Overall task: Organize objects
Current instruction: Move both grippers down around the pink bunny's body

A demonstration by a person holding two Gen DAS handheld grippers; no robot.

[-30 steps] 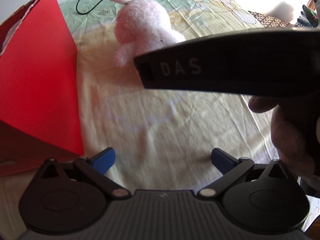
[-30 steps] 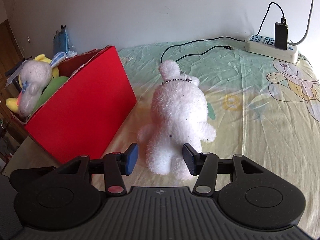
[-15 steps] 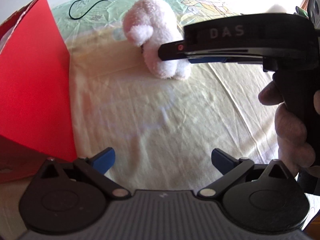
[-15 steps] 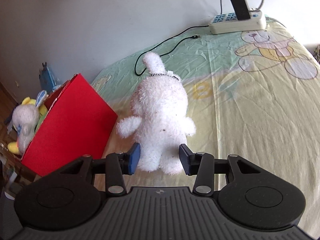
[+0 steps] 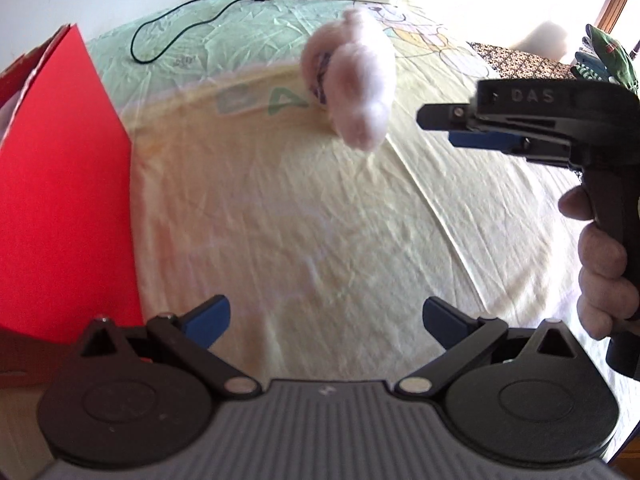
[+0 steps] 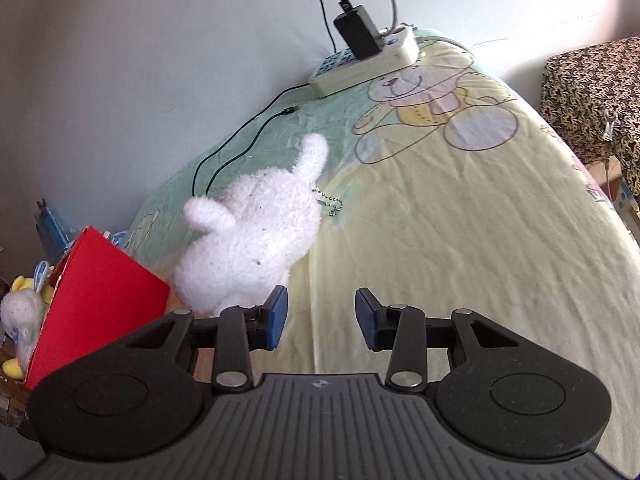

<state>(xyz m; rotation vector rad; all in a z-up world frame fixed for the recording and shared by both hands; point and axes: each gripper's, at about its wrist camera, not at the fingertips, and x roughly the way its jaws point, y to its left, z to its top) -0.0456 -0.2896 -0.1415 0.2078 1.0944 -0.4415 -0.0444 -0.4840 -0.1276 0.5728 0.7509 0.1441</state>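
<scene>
Over at the left edge of the bed, the red box (image 5: 60, 200) stands with its flat red side facing in, and a pale plush and something yellow (image 6: 18, 312) poke out of its open top. The left gripper (image 5: 326, 320) hangs over the bare yellow sheet (image 5: 300, 220) near the box, jaws spread wide, nothing between them. On to the middle of the bed: the white plush toy (image 6: 256, 244) sits on the sheet just beside the box, one ear up, a little ball chain (image 6: 332, 204) trailing from it. It looks blurred in the left wrist view. Behind it, toward the far edge by the wall, a black cable (image 6: 240, 136) snakes across the green part of the sheet. Now the right gripper (image 6: 320, 316), held in a person's hand (image 5: 604, 280): its jaws are closing, yet only sheet shows between the blue pads (image 6: 276, 316). The plush is off to the left of them, close to the left finger, though whether it touches I cannot tell. At the far right corner, a power strip (image 6: 364, 64) lies on the bed with a black adapter (image 6: 356, 36) plugged in, just above the printed bear (image 6: 432, 108).
</scene>
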